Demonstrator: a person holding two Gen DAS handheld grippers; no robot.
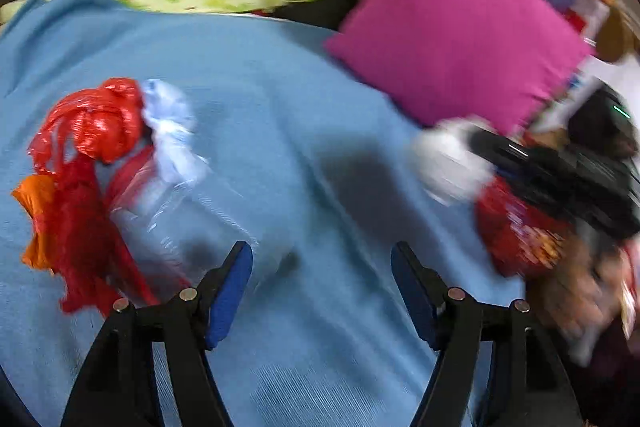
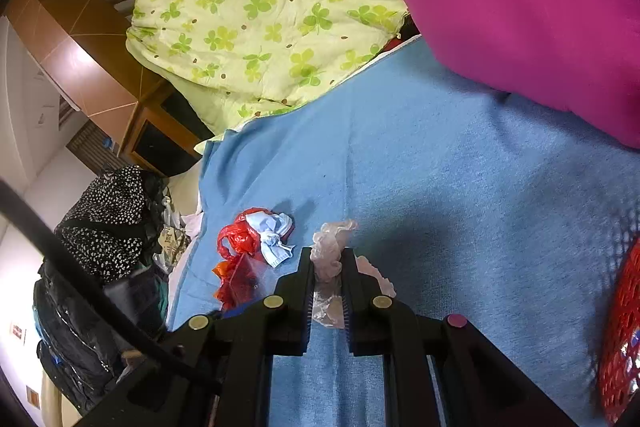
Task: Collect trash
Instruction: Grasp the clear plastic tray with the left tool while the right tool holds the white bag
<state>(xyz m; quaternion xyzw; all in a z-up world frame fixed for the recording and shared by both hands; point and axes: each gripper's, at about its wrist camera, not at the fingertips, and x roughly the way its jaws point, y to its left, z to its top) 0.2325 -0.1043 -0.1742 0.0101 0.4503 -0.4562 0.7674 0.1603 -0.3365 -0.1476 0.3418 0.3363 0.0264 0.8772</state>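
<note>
Your right gripper (image 2: 328, 291) pinches the crumpled clear wrapper (image 2: 330, 259); carry it level to the red basket (image 2: 618, 339). Left gripper (image 1: 322, 287), fingers spread, hovers empty.

Left gripper (image 1: 322, 263) frame: black plastic arms branching into a fork behind each finger.
Left gripper pads: blue strips (image 1: 230, 293) on the inner faces of the fingers.
Left gripper pivots: round metal pins, two behind each finger, silver to brass in tone.
Right gripper (image 2: 327, 267) frame: black, the same forked linkage behind the fingers.
Right gripper pads: blue ribbed edges (image 2: 307, 311) along the inner faces.
Right gripper pivots: three brass-coloured round pins and one purple, outermost behind the right finger.
Cable: a black cord (image 2: 80, 271) curving past, left of the fingers.
Hand (image 1: 576, 291): bare skin, blurred, behind the right gripper in the left wrist view.
</note>
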